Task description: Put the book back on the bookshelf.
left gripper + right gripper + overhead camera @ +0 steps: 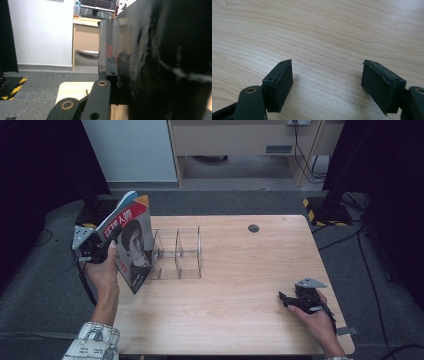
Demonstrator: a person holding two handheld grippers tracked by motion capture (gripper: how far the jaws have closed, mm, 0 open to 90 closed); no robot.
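A book (pixel 131 245) with a portrait and red lettering on its cover is held upright and tilted over the table's left edge. My left gripper (pixel 107 242) is shut on it from the left side. In the left gripper view the book's dark glossy cover (pixel 150 62) rises close on the right, pressed against the jaw, with my left gripper (pixel 117 68) clamped on its edge. A clear divided rack (pixel 177 252) stands on the table just right of the book. My right gripper (pixel 282 297) rests low at the table's right front, open, nothing between its pads (pixel 279 82).
The wooden table (pixel 240 285) has a round cable hole (pixel 253 228) at the back. A black stand base with hazard tape (pixel 322 210) sits on the grey carpet behind the right corner. A white panel (pixel 132 150) and a wooden desk stand farther back.
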